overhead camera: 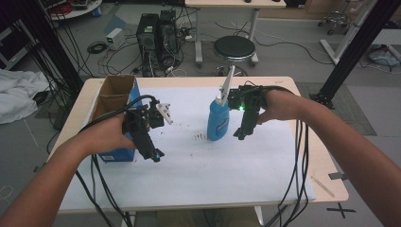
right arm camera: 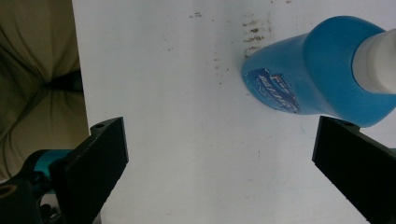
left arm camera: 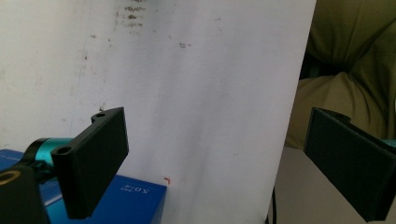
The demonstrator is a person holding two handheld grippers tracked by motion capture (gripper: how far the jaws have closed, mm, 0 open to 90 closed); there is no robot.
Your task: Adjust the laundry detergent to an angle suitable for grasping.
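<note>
Both tongs gape empty: right tongs (overhead camera: 242, 134) beside the blue bottle (overhead camera: 218, 118), its label unreadable; left tongs (overhead camera: 155, 154) by the blue box (overhead camera: 118, 154).

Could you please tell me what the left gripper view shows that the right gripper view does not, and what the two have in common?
The left gripper view alone has a corner of the blue box by the left gripper, whose jaws stand wide apart. The right gripper view alone has the blue bottle with its white cap, just beyond the open right gripper. Both share the white table cover with dark smudges.
</note>
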